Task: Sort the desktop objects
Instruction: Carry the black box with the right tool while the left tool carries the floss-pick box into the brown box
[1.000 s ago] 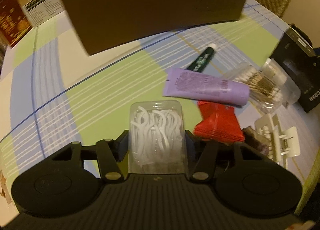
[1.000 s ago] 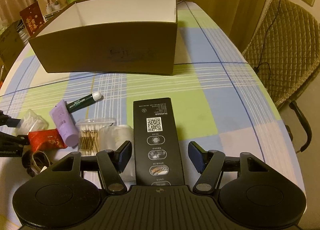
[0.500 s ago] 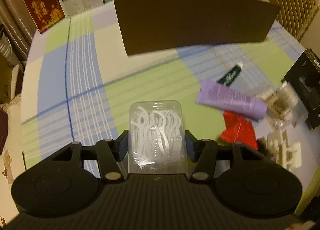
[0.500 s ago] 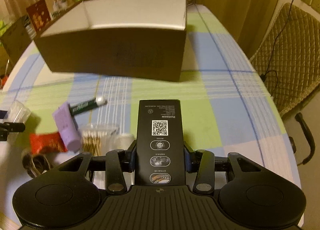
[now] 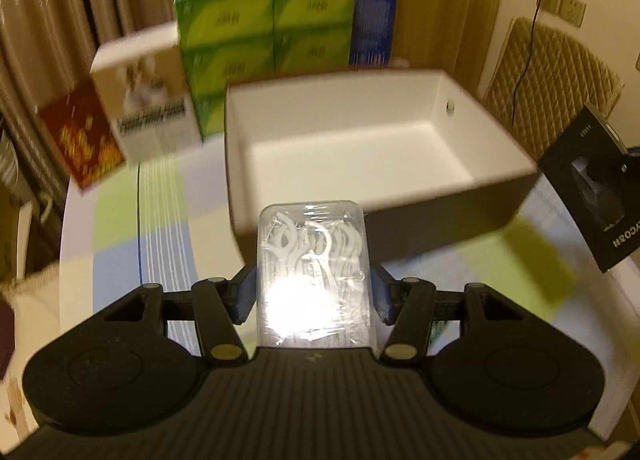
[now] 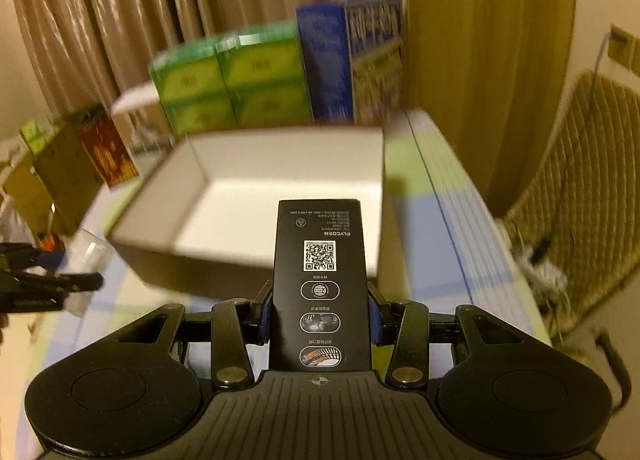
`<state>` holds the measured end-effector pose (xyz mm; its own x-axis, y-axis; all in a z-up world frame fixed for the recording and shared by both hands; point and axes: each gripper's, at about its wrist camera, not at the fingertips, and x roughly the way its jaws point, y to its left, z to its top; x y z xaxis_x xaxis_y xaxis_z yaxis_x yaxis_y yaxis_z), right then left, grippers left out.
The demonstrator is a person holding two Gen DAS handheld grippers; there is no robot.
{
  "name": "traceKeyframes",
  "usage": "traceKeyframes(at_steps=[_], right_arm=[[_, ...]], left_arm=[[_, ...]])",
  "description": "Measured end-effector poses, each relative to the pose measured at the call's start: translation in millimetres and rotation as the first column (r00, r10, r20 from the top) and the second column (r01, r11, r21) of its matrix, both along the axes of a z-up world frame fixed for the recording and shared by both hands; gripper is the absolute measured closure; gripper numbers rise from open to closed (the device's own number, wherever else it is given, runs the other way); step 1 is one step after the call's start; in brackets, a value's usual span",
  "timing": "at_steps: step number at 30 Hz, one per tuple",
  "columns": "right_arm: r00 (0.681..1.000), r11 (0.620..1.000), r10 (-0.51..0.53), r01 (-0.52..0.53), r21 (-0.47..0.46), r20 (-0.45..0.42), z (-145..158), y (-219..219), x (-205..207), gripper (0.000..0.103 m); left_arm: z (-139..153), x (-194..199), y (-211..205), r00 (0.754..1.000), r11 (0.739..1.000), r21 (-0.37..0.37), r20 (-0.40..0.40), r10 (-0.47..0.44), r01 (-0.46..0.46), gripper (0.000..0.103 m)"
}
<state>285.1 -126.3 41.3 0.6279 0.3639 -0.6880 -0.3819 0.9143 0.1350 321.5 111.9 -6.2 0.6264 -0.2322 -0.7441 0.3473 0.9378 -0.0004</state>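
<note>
The left gripper's (image 5: 312,292) fingers clamp a clear floss case (image 5: 312,260); the right gripper's (image 6: 320,316) fingers clamp a black carton (image 6: 320,280). Both loads hang above the checked tablecloth (image 5: 120,227), just before the near wall of the open brown box (image 5: 352,147), its white inside bare. Behind it stand green cartons (image 5: 264,31) and a blue box (image 6: 348,59), then curtains (image 6: 100,19).
</note>
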Motion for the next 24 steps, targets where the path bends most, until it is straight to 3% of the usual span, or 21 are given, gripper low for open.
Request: traceKeyframes(at_steps=[5,10,18,19,24], right_arm=[[0.999,1.000,-0.018,0.017,0.022,0.050,19.2,25.5,44.2,0.062],[0.998,0.999,-0.052,0.052,0.002,0.025,12.1,51.0,98.8,0.062],[0.982,0.984,-0.158,0.148,-0.094,-0.104,-42.5,63.4,174.4,0.062],[0.990,0.993,-0.081,0.069,-0.100,-0.115,-49.5,63.9,181.0,0.062],[0.984,0.985,-0.105,0.083,-0.150,-0.146,-78.6,67.6,204.7,0.062]], left_arm=[[20.2,42.9,-13.6,0.999,1.000,-0.024,0.034,-0.006,0.007,0.051],[21.8,100.4,-27.9,1.000,0.999,-0.035,0.007,0.007,-0.006,0.051],[-24.1,181.5,-48.4,0.995,0.998,0.049,-0.085,0.044,-0.040,0.051],[-29.8,188.4,-48.9,0.994,0.998,0.051,-0.097,0.048,-0.044,0.051],[-56.9,217.9,-54.0,0.987,0.996,0.071,-0.145,0.066,-0.056,0.051]])
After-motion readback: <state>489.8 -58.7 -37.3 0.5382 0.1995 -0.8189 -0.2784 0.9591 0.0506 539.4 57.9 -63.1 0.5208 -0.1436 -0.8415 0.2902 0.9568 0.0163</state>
